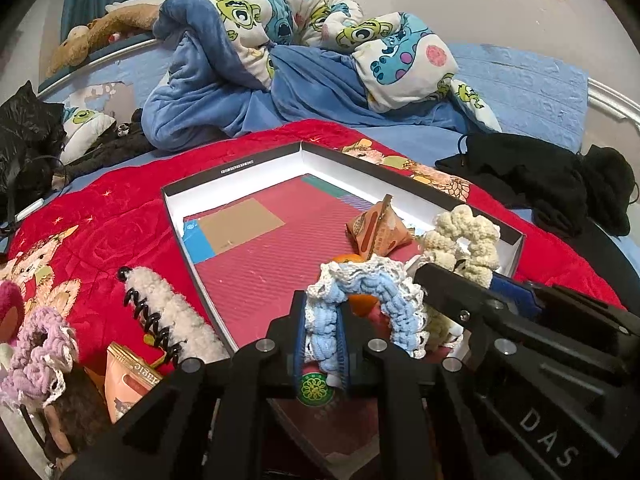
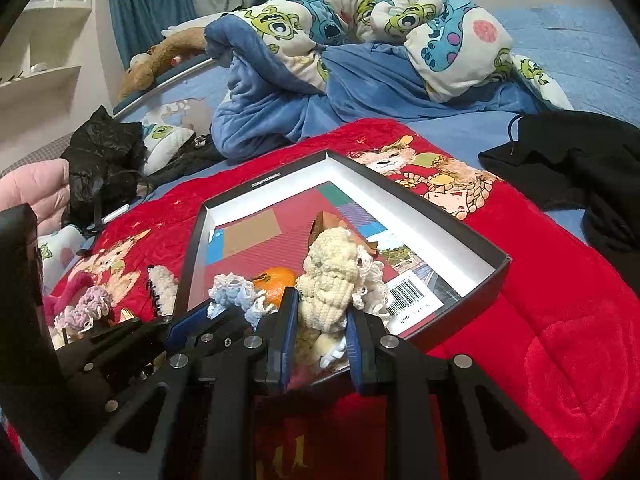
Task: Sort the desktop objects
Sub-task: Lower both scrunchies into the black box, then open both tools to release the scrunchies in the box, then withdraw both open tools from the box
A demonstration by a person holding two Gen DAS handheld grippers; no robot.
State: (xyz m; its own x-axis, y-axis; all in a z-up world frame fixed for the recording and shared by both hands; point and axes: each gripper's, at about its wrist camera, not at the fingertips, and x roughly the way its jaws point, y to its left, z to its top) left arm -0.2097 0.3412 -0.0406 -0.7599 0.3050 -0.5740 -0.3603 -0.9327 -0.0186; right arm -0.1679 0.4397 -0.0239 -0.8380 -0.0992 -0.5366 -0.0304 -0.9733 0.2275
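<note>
My left gripper is shut on a blue and white crocheted scrunchie, held over the near corner of the black-rimmed box. Close on its right, my right gripper is shut on a cream crocheted scrunchie, also above the box's near edge. In the right wrist view the left gripper shows at the left with the blue scrunchie. A tangerine and an orange packet lie inside the box, just behind the two scrunchies.
The box sits on a red blanket on a bed. Left of it lie a fluffy white clip, a black spiral hair tie, a purple scrunchie and another packet. Black clothing lies right, crumpled bedding behind.
</note>
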